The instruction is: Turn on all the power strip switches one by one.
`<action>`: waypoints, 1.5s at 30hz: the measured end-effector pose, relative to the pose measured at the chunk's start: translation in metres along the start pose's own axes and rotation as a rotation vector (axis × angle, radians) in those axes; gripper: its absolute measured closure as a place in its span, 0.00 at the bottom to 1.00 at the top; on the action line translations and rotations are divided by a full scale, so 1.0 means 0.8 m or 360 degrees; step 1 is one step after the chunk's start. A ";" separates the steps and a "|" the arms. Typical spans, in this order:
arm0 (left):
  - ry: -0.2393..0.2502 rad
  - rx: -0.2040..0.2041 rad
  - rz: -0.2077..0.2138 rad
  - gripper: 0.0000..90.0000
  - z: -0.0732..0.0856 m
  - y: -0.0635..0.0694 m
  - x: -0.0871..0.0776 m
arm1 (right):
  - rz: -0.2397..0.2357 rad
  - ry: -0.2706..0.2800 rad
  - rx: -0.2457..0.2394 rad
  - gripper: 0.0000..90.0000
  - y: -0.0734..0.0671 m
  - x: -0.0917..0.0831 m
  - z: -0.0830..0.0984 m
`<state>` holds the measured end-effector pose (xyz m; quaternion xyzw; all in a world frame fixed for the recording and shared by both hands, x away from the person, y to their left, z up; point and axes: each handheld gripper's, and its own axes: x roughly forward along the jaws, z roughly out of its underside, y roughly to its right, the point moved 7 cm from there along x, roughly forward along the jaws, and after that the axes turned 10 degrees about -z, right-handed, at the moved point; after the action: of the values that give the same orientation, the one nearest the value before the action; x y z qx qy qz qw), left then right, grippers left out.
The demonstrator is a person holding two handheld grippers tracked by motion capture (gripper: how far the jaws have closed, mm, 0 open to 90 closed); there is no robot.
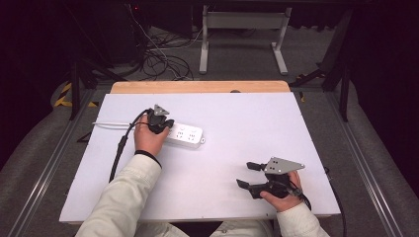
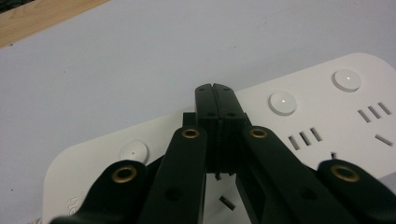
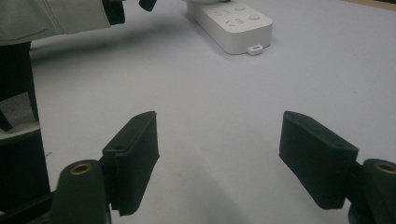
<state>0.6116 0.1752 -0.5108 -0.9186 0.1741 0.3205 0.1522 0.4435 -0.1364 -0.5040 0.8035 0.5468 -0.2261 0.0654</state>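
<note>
From the high view, a person sits at a white worktop (image 1: 257, 128) with a strip of bare wood along its far edge. Both forearms, in pale sleeves, come in from the near side. The left hand (image 1: 147, 138) holds the left tongs (image 1: 159, 124) over the left end of a white power strip (image 1: 185, 135), which lies left of the worktop's middle, its long side running left to right. A white cord (image 1: 111, 125) leaves the strip toward the left edge. The right tongs (image 1: 246, 174) rest near the front right corner, well apart from the strip, with a grey three-cornered plate (image 1: 282, 166) on top and the tips pointing left. Beyond the worktop, cables (image 1: 160, 61) lie on a grey floor beside a white frame (image 1: 242, 34).

In the left gripper view, the left tongs (image 2: 215, 91) are clenched, the two black jaws pressed flat together with nothing between them. The tips sit over the top face of the power strip (image 2: 327, 121), between two of its round white buttons (image 2: 282, 102); whether they touch the surface I cannot tell. Socket slots show to either side.

In the right gripper view, the right tongs (image 3: 219, 158) are released, jaws wide apart above bare worktop (image 3: 210, 93). The power strip (image 3: 231, 23) lies farther off, near the top, with a pale sleeve (image 3: 51, 18) at the upper left.
</note>
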 end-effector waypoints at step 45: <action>0.0069 0.0001 -0.0025 1.00 -0.012 -0.052 -0.031 | -0.0006 0.0000 0.0021 0.32 0.002 0.001 0.002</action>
<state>0.6156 0.2140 -0.4808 -0.9266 0.1703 0.2993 0.1512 0.4448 -0.1369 -0.5061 0.8029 0.5468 -0.2299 0.0596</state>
